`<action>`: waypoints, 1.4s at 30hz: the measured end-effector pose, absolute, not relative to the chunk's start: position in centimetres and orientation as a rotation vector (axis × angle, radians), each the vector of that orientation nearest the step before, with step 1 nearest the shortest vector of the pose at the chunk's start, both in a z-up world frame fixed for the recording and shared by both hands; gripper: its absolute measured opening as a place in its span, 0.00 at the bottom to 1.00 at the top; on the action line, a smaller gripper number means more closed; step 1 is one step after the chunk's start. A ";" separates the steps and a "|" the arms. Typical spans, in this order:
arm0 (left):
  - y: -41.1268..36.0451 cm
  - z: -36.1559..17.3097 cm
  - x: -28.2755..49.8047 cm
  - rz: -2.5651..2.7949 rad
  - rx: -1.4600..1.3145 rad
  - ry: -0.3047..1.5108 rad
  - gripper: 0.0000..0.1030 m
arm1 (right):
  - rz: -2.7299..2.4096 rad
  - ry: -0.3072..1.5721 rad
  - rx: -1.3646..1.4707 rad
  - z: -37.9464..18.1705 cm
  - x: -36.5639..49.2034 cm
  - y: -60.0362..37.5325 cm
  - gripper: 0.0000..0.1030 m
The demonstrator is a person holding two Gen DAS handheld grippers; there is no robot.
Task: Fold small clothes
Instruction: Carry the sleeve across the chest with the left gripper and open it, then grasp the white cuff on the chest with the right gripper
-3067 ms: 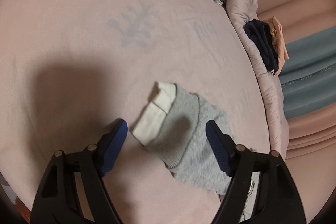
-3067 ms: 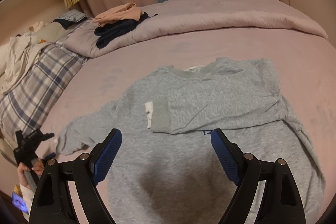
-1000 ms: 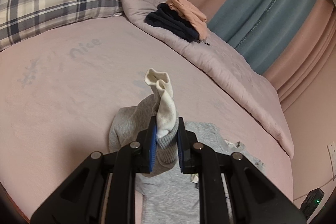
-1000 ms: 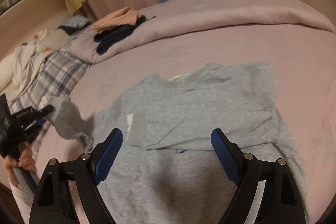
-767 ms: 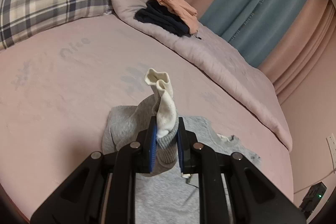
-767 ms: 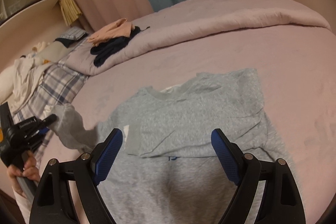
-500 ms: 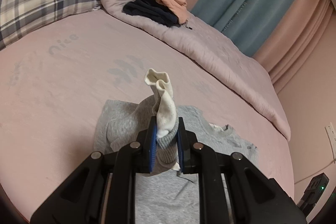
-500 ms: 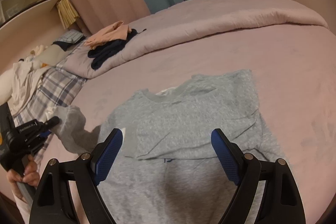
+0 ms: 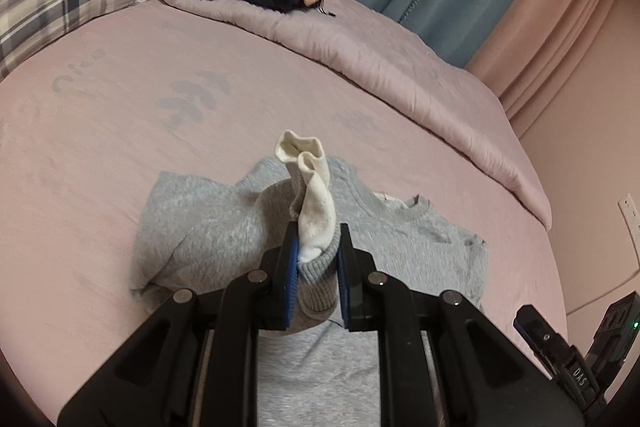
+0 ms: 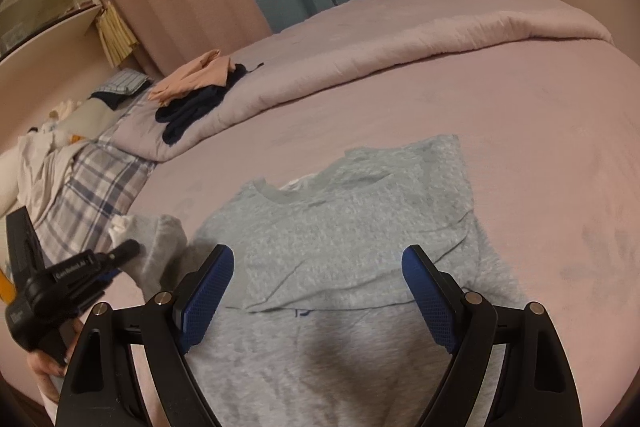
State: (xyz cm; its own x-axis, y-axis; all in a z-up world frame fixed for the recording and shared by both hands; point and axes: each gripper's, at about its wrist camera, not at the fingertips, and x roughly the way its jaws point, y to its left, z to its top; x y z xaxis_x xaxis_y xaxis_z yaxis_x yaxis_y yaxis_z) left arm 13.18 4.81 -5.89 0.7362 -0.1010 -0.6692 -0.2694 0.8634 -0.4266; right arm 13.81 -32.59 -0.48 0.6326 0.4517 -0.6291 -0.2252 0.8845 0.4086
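One soft, light grey sweatshirt (image 10: 352, 227) lies flat mid-bed on the pink sheet (image 10: 540, 107), left gripper (image 9: 316, 259) clenched on its floppy left sleeve cuff (image 9: 314, 223), right gripper (image 10: 316, 291) released above it; cuffs and hems grip best.

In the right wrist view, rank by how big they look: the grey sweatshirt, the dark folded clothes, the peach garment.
1. grey sweatshirt, by far the largest, though also nearest the camera.
2. dark folded clothes and peach garment: look about alike, too close to rank.
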 end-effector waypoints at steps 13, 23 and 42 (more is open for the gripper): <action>1.3 -9.9 15.4 0.050 -0.514 0.855 0.15 | 0.378 0.826 0.331 -1.3 14.6 -33.4 0.84; 0.8 -12.7 16.7 0.026 -0.528 0.923 0.18 | 0.374 0.868 0.334 -2.2 15.1 -33.2 0.84; 10.1 -5.9 10.5 0.076 -0.568 0.810 0.62 | 0.467 1.025 0.295 -2.5 15.5 -28.0 0.84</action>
State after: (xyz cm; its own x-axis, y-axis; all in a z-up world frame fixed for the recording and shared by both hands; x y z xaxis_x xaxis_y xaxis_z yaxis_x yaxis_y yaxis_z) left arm 10.51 10.09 -5.87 0.6957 -0.1479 -0.7029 -0.2754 0.8489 -0.4512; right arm 15.48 -27.99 -2.47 0.4345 0.5030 -0.7472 -0.2332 0.8641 0.4461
